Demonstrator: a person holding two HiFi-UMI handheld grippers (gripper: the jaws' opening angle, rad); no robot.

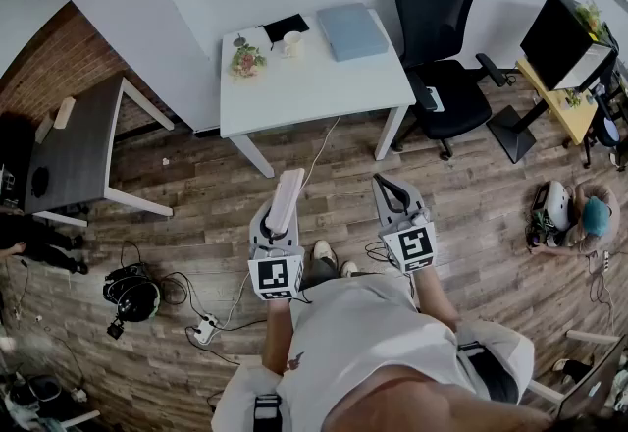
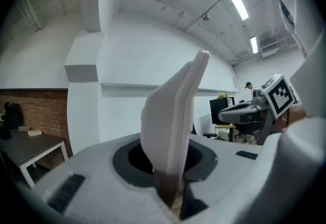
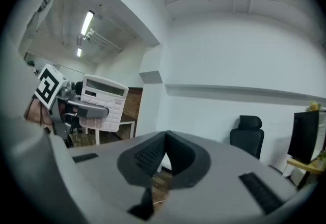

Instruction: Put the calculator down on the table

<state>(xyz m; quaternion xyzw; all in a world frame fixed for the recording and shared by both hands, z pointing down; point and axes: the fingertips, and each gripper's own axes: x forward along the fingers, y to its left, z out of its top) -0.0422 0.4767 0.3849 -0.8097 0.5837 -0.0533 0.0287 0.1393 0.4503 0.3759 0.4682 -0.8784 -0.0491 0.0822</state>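
The left gripper (image 1: 274, 224) is clamped narrowly on the calculator (image 1: 288, 196). In the head view, the calculator stands on edge between the jaws and pokes forward. It is up in the air over the wooden floor (image 1: 196, 194), well apart from the white table (image 1: 314, 77) ahead. The right gripper (image 1: 391, 187) sits beside it, with its jaws shut and empty. The 2 forearms reach out from the person's body, roughly parallel, and both grippers point about level toward the table.

In the left gripper view, the calculator's pale body rises from between the jaws and leans up and to the right. Its lower end is pinched between the pads. The right gripper shows at the right edge with its marker cube (image 2: 279, 94).

In the right gripper view, the 2 dark pads (image 3: 147, 157) meet with nothing between them. At the left, the left gripper holds the calculator upright, with its keys and display facing this camera. A black office chair (image 3: 248, 139) stands by the far wall.
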